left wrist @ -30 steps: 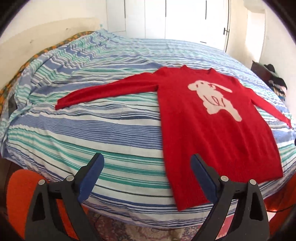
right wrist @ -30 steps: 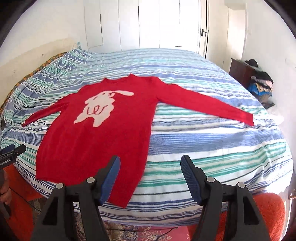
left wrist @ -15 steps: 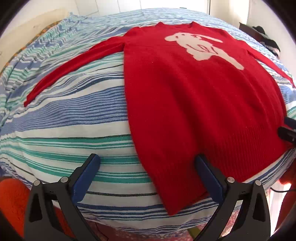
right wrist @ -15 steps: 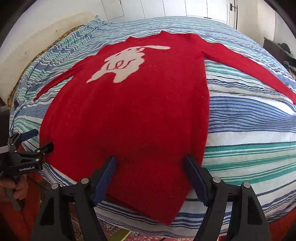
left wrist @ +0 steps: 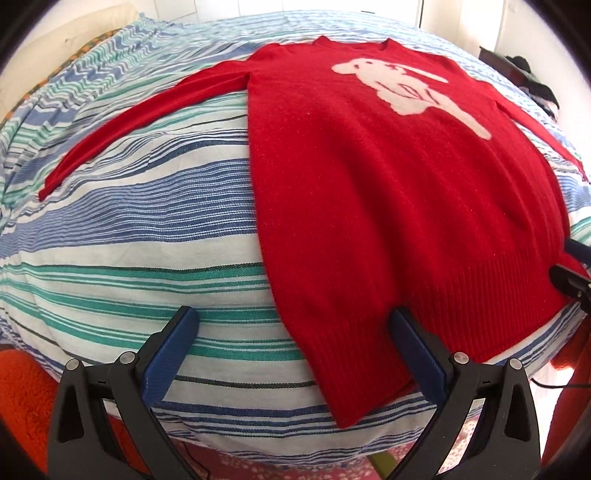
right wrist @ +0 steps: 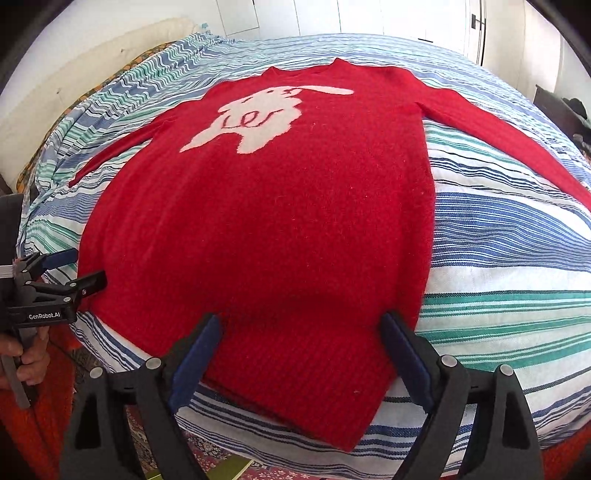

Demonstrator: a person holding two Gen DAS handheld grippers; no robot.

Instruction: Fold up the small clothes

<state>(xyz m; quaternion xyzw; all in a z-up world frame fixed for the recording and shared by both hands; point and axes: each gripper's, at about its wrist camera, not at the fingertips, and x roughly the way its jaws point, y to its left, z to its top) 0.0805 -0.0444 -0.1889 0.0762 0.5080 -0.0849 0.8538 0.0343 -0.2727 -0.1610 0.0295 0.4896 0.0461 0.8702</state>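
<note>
A red sweater (left wrist: 388,184) with a white animal design lies flat, face up, on the striped bed, both sleeves spread out; it also shows in the right wrist view (right wrist: 277,229). My left gripper (left wrist: 295,325) is open just above the sweater's bottom left hem corner, one finger over the bedspread, the other over the hem. My right gripper (right wrist: 301,332) is open over the bottom right hem corner. The left gripper also shows at the left edge of the right wrist view (right wrist: 79,266), open by the hem.
The bed (left wrist: 129,240) has a blue, green and white striped cover. An orange blanket (left wrist: 22,387) hangs below the bed's near edge. A dark cabinet with piled clothes (right wrist: 569,110) stands at the right, white closet doors (right wrist: 369,14) behind.
Both grippers have moved down and forward toward the sweater's bottom hem, from a higher, farther view of the whole bed. Both stay open.
</note>
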